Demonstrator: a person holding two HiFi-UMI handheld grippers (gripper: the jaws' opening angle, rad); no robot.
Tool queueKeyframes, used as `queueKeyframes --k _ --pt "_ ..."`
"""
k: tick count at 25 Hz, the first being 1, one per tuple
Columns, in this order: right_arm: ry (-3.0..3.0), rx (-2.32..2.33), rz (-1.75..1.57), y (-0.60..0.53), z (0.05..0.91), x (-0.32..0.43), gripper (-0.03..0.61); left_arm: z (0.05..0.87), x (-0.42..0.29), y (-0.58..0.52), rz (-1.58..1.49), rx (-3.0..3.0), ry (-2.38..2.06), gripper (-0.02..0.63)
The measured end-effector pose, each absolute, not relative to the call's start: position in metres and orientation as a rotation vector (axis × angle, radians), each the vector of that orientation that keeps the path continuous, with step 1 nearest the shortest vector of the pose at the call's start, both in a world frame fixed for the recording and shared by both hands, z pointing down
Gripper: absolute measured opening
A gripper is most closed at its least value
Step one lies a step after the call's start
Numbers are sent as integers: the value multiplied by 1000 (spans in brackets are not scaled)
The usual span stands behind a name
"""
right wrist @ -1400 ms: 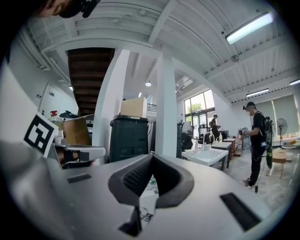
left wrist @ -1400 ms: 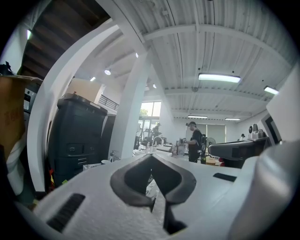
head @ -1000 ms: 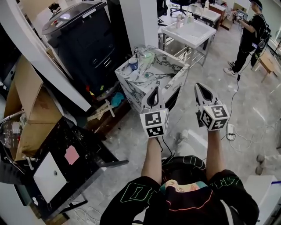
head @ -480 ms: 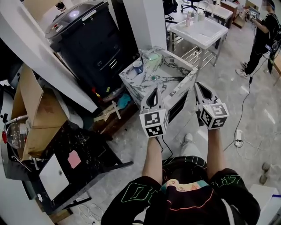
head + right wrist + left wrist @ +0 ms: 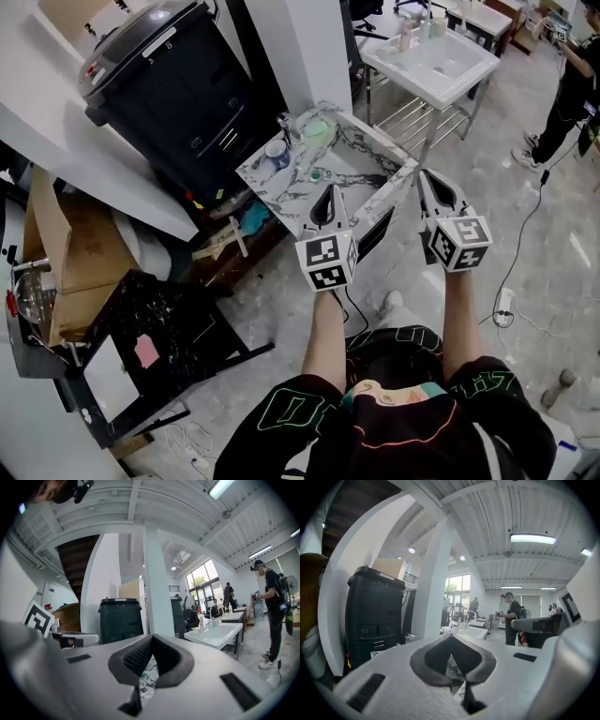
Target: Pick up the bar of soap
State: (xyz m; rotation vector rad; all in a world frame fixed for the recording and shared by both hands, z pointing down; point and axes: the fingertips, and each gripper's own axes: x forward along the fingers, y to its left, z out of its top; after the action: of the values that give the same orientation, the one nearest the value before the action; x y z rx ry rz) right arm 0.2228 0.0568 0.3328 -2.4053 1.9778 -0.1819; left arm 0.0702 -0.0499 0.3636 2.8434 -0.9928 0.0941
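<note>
A marble-patterned sink unit (image 5: pixel 375 150) stands on the floor ahead of me. On its far corner lies a pale green block (image 5: pixel 316 129), seemingly the bar of soap, next to a blue and white cup (image 5: pixel 277 153). My left gripper (image 5: pixel 330 191) hovers over the unit's near rim, shut and empty. Just off the unit's right corner is my right gripper (image 5: pixel 425 177), also shut and empty. In the left gripper view the jaw tips (image 5: pixel 451 637) meet, with marble showing below them. The right gripper's tips (image 5: pixel 151 637) meet too.
A big black machine (image 5: pixel 178 84) and a white pillar (image 5: pixel 300 47) stand behind the unit. A white basin table (image 5: pixel 436 61) is at the back right, with a person (image 5: pixel 577 84) beyond it. A cardboard box (image 5: pixel 70 253) and a black slab (image 5: pixel 159 347) lie left. Cables (image 5: pixel 506 300) cross the floor.
Both grippers have moved forward to the marble sink unit; it now lies right under the left gripper's tips. The jaws have stayed shut.
</note>
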Motion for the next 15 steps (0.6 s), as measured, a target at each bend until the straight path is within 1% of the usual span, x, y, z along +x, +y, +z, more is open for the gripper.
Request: queueKeyframes --k 10,15 --pt "1950 -2391 -293 32 356 347 5 385 172 -72 162 2799 -1007 8" --pt "1956 -2344 -332 18 364 379 5 389 199 -79 221 2808 -1034 8"
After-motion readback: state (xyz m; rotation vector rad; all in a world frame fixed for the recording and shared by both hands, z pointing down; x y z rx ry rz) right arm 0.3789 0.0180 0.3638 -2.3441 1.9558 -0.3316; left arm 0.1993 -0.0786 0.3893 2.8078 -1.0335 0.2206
